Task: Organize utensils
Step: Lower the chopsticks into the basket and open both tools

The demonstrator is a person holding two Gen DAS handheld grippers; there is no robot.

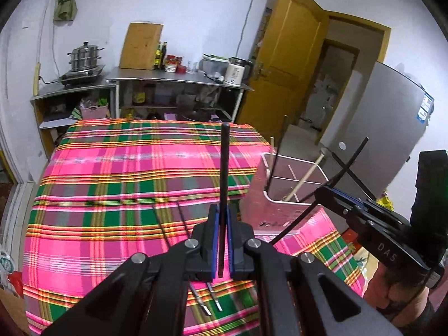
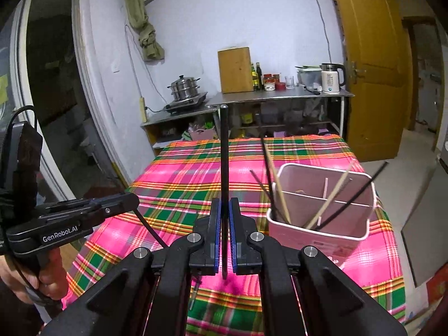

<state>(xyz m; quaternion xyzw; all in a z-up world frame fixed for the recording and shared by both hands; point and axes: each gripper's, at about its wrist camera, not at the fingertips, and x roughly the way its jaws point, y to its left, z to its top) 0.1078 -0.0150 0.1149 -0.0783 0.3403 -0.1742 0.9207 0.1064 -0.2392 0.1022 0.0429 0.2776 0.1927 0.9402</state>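
Chopsticks are the utensils here. One black chopstick (image 1: 224, 184) stands upright, pinched between the blue pads of the left gripper (image 1: 222, 245), its tip rising above the far edge of a pink, green and orange plaid cloth (image 1: 126, 173) that covers the table. A second black chopstick (image 2: 224, 184) stands upright in the same way, clamped in the right gripper (image 2: 223, 239). Both claws are clenched on their sticks.

A pink divided holder (image 2: 322, 225) sits on the cloth near its right edge, ahead and to the right of the right gripper. Inside it lean several black and pale wooden chopsticks (image 2: 282, 198), spread across its compartments; which stick sits in which compartment is hard to tell. In the left view the holder (image 1: 280, 207) lies to the right of the left gripper, with the right gripper (image 1: 336, 196) beside it, its black stick slanting across the holder's rim.

Two more chopsticks (image 1: 182, 221) with metal ends lie flat on the cloth beneath the left gripper, side by side.

Behind the table stand steel shelves (image 2: 280, 95) with a wooden board (image 2: 235, 70), bottles, jars, a white kettle (image 2: 331, 78) and a steamer pot (image 2: 184, 88) on a burner. A yellow door (image 2: 372, 70) stands open on the right.
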